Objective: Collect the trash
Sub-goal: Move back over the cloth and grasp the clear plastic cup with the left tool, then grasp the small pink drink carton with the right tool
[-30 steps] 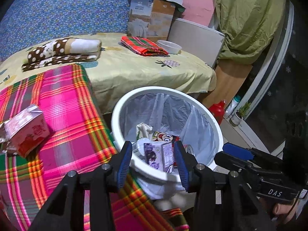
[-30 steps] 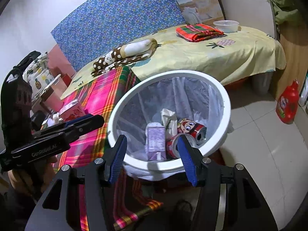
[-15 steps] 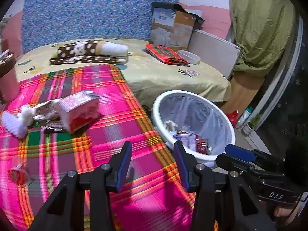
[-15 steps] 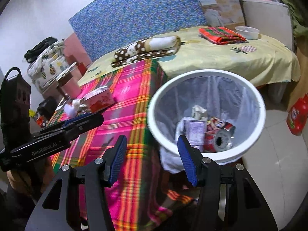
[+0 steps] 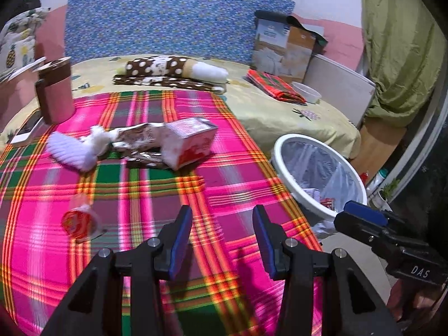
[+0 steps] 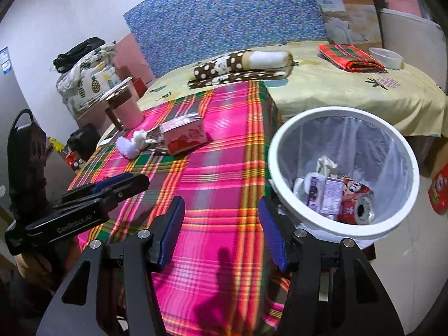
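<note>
Fingers (image 5: 179,240) of the left gripper (image 5: 222,240) stand spread with nothing between them, over the pink, green and orange plaid cloth (image 5: 145,190) on the table. The right gripper (image 6: 222,232) is spread and empty as well, near the table's edge.

Out on the cloth I count four pieces of trash: one crushed red and white cup (image 5: 78,221) lying alone nearer the left gripper, and, farther off in a cluster, one red and white carton (image 5: 190,145), one crumpled brown wrapper (image 5: 140,142) and one white tissue wad (image 5: 75,151). One pink tumbler with a brown band (image 5: 54,92) stands at the far corner.

Just beside the table sits one white round bin lined with a clear bag (image 6: 282,145). Inside lie one red can (image 6: 358,207), one purple carton (image 6: 327,196) and some paper.

Behind is a bed under a yellow sheet (image 6: 350,89), with a blue flowered headboard (image 6: 224,19).
</note>
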Tool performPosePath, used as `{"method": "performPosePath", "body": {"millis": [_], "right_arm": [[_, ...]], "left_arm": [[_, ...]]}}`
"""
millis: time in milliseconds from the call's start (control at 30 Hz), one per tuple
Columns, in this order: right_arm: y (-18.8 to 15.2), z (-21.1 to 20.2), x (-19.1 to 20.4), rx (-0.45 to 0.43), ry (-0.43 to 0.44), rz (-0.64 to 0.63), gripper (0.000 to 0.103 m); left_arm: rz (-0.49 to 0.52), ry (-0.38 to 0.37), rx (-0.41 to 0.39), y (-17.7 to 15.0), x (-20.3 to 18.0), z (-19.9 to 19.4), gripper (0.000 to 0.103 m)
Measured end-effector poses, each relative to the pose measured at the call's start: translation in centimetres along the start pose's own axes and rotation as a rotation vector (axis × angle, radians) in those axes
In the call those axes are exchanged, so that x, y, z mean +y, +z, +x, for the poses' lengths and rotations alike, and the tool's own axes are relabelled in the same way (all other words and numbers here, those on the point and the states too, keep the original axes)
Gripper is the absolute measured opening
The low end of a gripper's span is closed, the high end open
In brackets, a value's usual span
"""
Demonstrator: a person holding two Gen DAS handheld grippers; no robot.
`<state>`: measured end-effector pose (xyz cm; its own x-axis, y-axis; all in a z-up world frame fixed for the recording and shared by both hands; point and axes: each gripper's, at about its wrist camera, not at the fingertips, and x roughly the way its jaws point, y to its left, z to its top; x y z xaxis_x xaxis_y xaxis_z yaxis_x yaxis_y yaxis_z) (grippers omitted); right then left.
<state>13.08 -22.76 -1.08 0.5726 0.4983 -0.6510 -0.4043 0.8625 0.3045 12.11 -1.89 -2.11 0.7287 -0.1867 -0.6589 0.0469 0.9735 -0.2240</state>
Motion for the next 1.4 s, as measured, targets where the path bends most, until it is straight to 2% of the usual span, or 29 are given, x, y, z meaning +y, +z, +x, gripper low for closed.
{"method": "performPosePath", "body": {"millis": [233, 300, 700, 833, 1067, 1100, 1167, 1400], "right_arm": [[0.4, 1.0, 2.0, 0.005, 0.013, -0.028, 0.058], [0.6, 1.4, 2.5, 0.006, 0.013, -0.032, 0.062], [1.6, 3.5, 4.6, 0.027, 0.028, -0.063, 0.062], [1.9, 4.1, 5.0, 0.036, 0.033, -0.069, 0.062], [2.8, 5.3, 5.6, 0.037, 0.038, -0.067, 0.062], [2.9, 5.6, 5.7, 0.038, 0.037, -0.067, 0.062], [3.2, 6.0, 5.8, 0.036, 0.032, -0.067, 0.062], [4.8, 8.7, 6.8, 0.039, -0.007, -0.062, 0.062]], "left_arm": [[-0.044, 0.054, -0.012, -0.6, 2.7, -1.1, 0.047], [-0.057, 0.072, -0.017, -0.7, 3.5, -1.4, 0.047], [-0.16, 0.219, -0.021, -1.4, 9.7, -1.9, 0.049], [-0.18, 0.227, -0.009, -1.5, 10.5, -1.1, 0.054], [-0.205, 0.242, 0.03, -1.5, 10.9, 0.9, 0.054], [-0.203, 0.248, 0.037, -1.5, 10.9, 1.1, 0.054], [-0.202, 0.255, 0.054, -1.5, 11.1, 1.5, 0.044], [-0.2, 0.235, 0.034, -1.4, 11.7, 0.9, 0.044]]}}
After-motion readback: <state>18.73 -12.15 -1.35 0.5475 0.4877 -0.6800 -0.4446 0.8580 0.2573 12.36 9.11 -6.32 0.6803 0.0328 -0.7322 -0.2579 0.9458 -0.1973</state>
